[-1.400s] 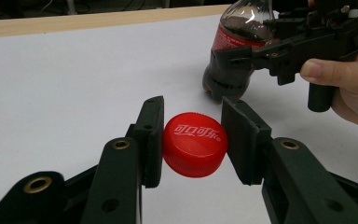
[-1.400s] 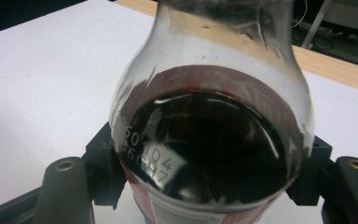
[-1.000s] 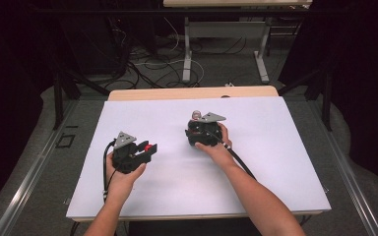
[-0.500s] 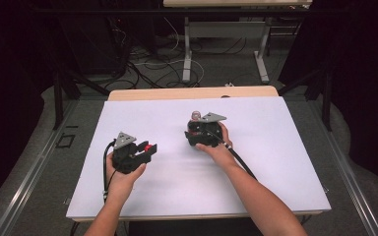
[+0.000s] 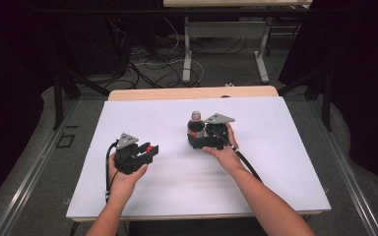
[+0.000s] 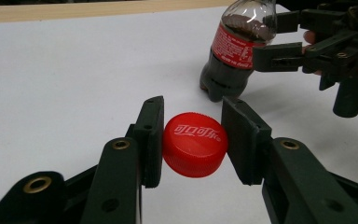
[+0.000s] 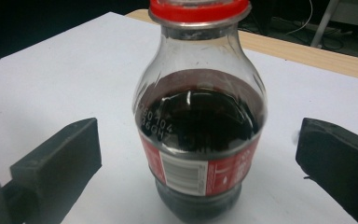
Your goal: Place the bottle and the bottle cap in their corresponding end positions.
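Two hand-held grippers sit over a white table (image 5: 285, 162) in the high view. The left gripper (image 5: 150, 150) is at about 8 o'clock from the table's middle, gripped from below by the left hand (image 5: 125, 174), with a small red cap (image 5: 150, 147) between its jaw tips, which point toward 3 o'clock. The right gripper (image 5: 197, 137) is just past the middle toward 1 o'clock, held by the right hand (image 5: 221, 147); a small cola bottle (image 5: 195, 125) stands upright at its jaw end, on the side toward 9 o'clock. The two grippers are well apart. From the left gripper view, the left gripper (image 6: 193, 140) is clamped on the red cap (image 6: 195, 143), a jaw pad pressed to each side and the white lettering facing up. At 1 o'clock beyond it the cola bottle (image 6: 235, 51) stands on the white table (image 6: 74, 70) with a red label and dark drink inside, and the right gripper (image 6: 265, 39) reaches in from 3 o'clock with a jaw on either side of it. In the right gripper view, the cola bottle (image 7: 200, 121) stands at the centre, a red ring round its neck at 12 o'clock, barcode on the label toward 6 o'clock. The right gripper (image 7: 200, 154) is spread wide, its jaws at 8 and 4 o'clock, both clear of the bottle with white table (image 7: 51, 70) showing in the gaps.
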{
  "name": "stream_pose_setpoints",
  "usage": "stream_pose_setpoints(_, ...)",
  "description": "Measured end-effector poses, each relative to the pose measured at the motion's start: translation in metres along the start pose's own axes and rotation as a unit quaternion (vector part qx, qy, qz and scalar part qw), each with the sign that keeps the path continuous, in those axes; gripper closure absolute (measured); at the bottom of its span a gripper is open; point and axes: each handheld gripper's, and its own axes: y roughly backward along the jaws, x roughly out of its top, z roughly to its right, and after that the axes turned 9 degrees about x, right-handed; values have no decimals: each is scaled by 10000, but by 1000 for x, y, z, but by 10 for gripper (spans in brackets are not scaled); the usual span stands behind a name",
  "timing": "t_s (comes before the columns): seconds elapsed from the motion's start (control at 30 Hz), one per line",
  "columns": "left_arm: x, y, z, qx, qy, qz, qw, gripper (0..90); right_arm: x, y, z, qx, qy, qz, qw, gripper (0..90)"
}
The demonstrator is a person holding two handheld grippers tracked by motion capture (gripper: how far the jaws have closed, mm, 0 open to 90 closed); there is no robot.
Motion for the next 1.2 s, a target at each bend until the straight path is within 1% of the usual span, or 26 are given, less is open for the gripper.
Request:
stream_pose_setpoints(0.07, 0, -2, 1, -26, -7, 19, 10000, 611, -1, 4, -1, -82, 17, -94, 9999, 0)
stream_pose_setpoints(0.1, 0, -3, 2, -42, -3, 8, 10000, 611, -1, 7, -1, -61, -31, -136, 9999, 0)
stream_pose_setpoints(0.13, 0, -4, 2, -41, -55, 3, 10000, 611, -1, 9, -2, -74, -76, -183, 9998, 0)
stream_pose_setpoints(0.17, -1, -5, 4, -86, -42, -28, 9999, 611, -2, 11, -2, -77, -99, -220, 9997, 0)
stream_pose_setpoints(0.2, -1, -7, 5, -100, -74, -44, 9999, 611, -2, 14, -4, -101, -138, -248, 9995, 0)
stream_pose_setpoints(0.23, -1, -9, 6, -95, -128, -50, 9999, 611, -3, 18, -4, -94, -129, -200, 9997, 0)
stream_pose_setpoints(0.3, -2, -12, 9, -127, -156, -90, 9998, 611, -4, 25, -5, -186, -125, -220, 9995, 0)
stream_pose_setpoints(0.37, -3, -16, 12, -169, -190, -107, 9996, 611, -6, 32, -4, -195, -111, -212, 9995, 0)
stream_pose_setpoints(0.4, -2, -18, 13, -217, -248, -150, 9993, 611, -7, 36, -5, -195, -145, -234, 9994, 0)
stream_pose_setpoints(0.43, -2, -19, 15, -230, -254, -163, 9993, 611, -8, 40, -4, -229, -128, -223, 9994, 0)
stream_pose_setpoints(0.47, -3, -22, 18, -244, -252, -152, 9993, 611, -9, 43, -3, -243, -135, -201, 9994, 0)
stream_pose_setpoints(0.57, -2, -28, 25, -319, -368, -140, 9987, 611, -13, 55, -2, -269, -126, -195, 9994, 0)
stream_pose_setpoints(0.6, -1, -30, 28, -360, -339, -138, 9987, 611, -14, 59, -2, -288, -120, -238, 9992, 0)
stream_pose_setpoints(0.63, 0, -32, 31, -413, -357, -186, 9983, 611, -16, 63, -2, -307, -73, -231, 9992, 0)
stream_pose_setpoints(0.7, 1, -37, 36, -491, -446, -175, 9976, 611, -19, 72, -2, -341, -48, -216, 9992, 0)
stream_pose_setpoints(0.73, 1, -41, 40, -486, -444, -129, 9977, 611, -20, 75, -1, -349, -39, -190, 9992, 0)
stream_pose_setpoints(0.77, 2, -43, 43, -516, -475, -130, 9975, 611, -21, 80, -1, -382, -31, -194, 9991, 0)
stream_pose_setpoints(0.8, 2, -46, 46, -552, -463, -130, 9973, 611, -22, 84, -1, -405, -25, -183, 9990, 0)
stream_pose_setpoints(0.83, 3, -48, 49, -584, -488, -143, 9970, 611, -23, 88, -1, -397, -37, -154, 9991, 0)
stream_pose_setpoints(0.9, 4, -54, 55, -745, -479, -153, 9960, 611, -25, 95, 0, -453, -12, -102, 9989, 0)
stream_pose_setpoints(0.93, 4, -57, 57, -813, -468, -142, 9955, 611, -27, 98, 0, -471, -28, -79, 9989, 0)
stream_pose_setpoints(0.97, 5, -60, 60, -855, -441, -181, 9952, 611, -28, 102, 0, -488, -30, -89, 9988, 0)
stream_pose_setpoints(1.03, 5, -65, 65, -958, -448, -248, 9941, 611, -31, 108, 2, -524, -58, -84, 9986, 0)
stream_pose_setpoints(1.13, 1, -76, 72, -1011, -508, -285, 9932, 611, -38, 114, 5, -543, -150, -71, 9984, 0)
stream_pose_setpoints(1.2, -2, -81, 77, -1089, -516, -371, 9920, 611, -42, 117, 7, -584, -219, -55, 9980, 0)
